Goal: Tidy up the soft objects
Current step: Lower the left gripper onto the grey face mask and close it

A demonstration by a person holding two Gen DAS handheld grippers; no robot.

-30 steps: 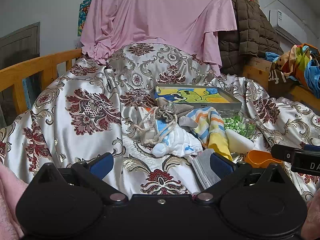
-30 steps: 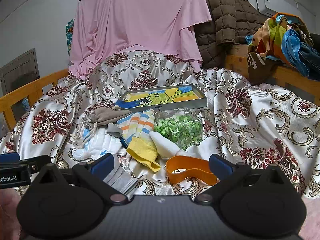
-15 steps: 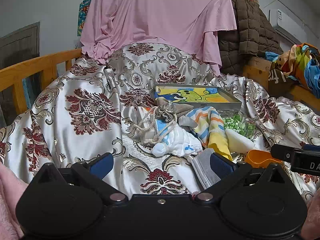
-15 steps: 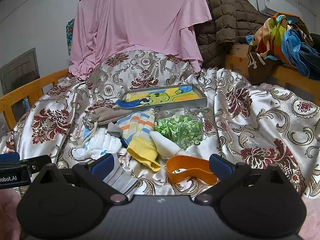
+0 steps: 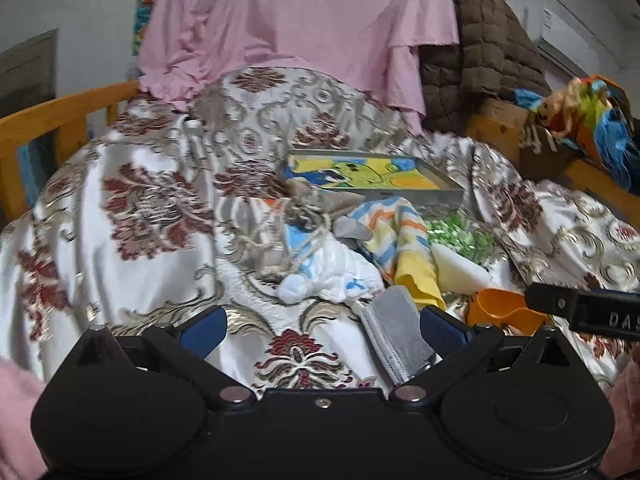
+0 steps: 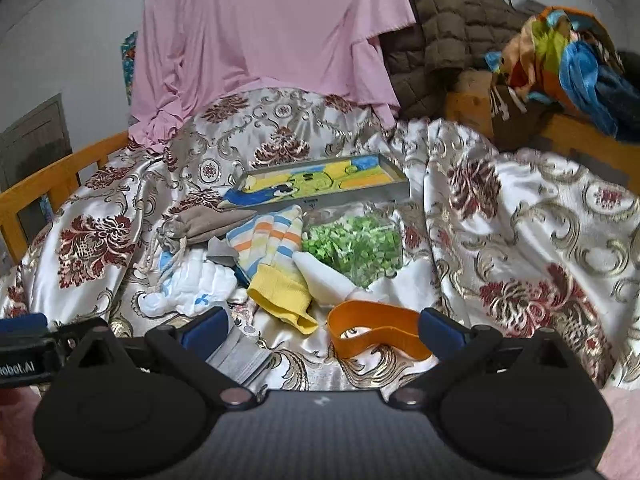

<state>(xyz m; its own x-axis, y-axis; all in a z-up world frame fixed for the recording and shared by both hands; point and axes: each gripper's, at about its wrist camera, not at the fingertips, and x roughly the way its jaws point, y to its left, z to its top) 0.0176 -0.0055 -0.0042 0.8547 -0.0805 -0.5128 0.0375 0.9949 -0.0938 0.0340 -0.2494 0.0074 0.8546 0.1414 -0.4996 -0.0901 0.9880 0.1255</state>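
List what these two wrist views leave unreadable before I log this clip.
- Grey cloth: right view, near end hidden behind the right gripper.
- Orange band: left view, partly covered by the other gripper's finger.
- Tray: left view, motion-blurred, printed picture unclear.
- Left gripper: open, nothing between its fingers.

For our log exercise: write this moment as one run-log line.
left gripper: open, empty | right gripper: open, empty | soft pile: untouched | tray: empty

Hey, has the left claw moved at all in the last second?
Yes, slightly. In its own view the tray now sits a bit further left and higher, so the left claw has swung a little rightward and downward.
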